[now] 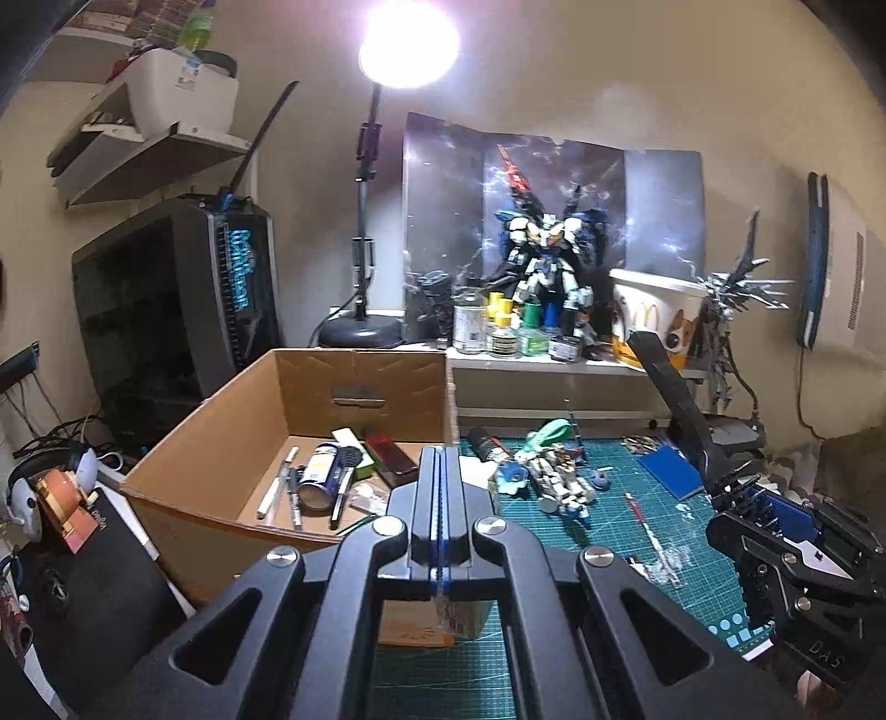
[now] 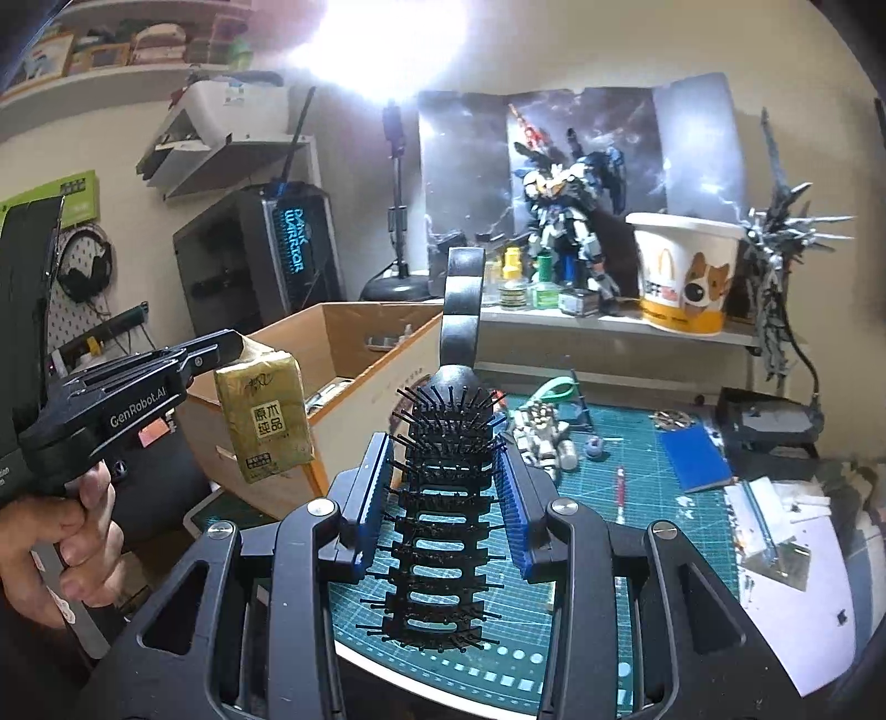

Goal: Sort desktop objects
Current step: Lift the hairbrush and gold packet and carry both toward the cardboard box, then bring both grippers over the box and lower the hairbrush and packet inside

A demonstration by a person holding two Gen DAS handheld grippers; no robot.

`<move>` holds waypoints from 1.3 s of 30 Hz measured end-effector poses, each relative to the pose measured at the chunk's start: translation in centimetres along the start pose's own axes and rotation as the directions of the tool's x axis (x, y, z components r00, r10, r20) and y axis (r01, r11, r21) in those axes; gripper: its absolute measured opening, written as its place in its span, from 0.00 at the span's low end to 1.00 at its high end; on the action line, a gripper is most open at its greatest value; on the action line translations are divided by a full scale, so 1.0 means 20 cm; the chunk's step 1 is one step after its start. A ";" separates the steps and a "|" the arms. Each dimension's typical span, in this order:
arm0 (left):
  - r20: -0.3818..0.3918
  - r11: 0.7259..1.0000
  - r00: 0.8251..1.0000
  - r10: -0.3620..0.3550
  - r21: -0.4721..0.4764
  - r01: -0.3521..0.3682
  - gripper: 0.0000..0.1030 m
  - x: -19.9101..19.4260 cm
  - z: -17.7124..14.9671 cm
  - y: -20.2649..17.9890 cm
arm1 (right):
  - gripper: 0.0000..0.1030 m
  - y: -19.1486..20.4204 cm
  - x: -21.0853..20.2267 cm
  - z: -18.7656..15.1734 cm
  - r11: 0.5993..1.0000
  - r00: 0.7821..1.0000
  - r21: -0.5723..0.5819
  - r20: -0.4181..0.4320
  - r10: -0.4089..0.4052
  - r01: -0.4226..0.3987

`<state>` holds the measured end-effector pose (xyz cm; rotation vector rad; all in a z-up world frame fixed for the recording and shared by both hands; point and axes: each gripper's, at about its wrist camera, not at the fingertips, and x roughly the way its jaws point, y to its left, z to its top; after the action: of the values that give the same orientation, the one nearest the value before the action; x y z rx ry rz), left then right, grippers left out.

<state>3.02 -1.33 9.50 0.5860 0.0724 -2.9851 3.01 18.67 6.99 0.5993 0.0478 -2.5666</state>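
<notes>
While left view hides it | left claw (image 2: 235, 346) pinches tissue pack (image 2: 263, 421) | right claw (image 2: 443, 471) clamps hairbrush (image 2: 443, 498)

desk lamp (image 1: 407, 44) lit, far centre | dark computer tower (image 1: 183, 299) with glowing blue lettering, far left | robot model (image 1: 545, 266) on far shelf before a stormy backdrop | white-and-yellow paper bucket (image 2: 686, 271) just right of it | headphones (image 2: 83, 266) hanging, far left

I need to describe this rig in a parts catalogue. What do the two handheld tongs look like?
Both tongs, left and right, are black angular frames with cut-out windows, round silver pivot bolts and blue ribbed pads. The left one carries white "GenRobot.AI" lettering. No cables or sleeves show.
</notes>
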 end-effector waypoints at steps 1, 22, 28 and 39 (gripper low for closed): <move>0.001 1.000 1.000 0.008 -0.005 -0.008 0.00 0.00 0.00 0.02 | 0.34 0.01 0.01 0.00 1.000 1.000 -0.003 -0.001 0.007 -0.007; 0.029 0.983 0.985 0.172 -0.069 -0.170 0.00 -0.15 0.01 0.31 | 0.34 0.30 0.21 0.05 0.976 0.980 -0.086 -0.027 0.198 -0.199; 0.027 0.975 0.977 0.212 -0.080 -0.209 0.00 -0.18 0.02 0.38 | 0.34 0.38 0.26 0.06 0.962 0.968 -0.108 -0.039 0.249 -0.252; 0.031 0.968 0.970 0.242 -0.080 -0.239 0.00 -0.18 0.07 0.43 | 0.34 0.46 0.33 0.12 0.945 0.954 -0.130 -0.047 0.296 -0.299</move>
<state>6.69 -9.75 11.88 0.4875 0.1027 -2.7442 1.46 7.21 7.04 0.5439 0.1297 -2.2422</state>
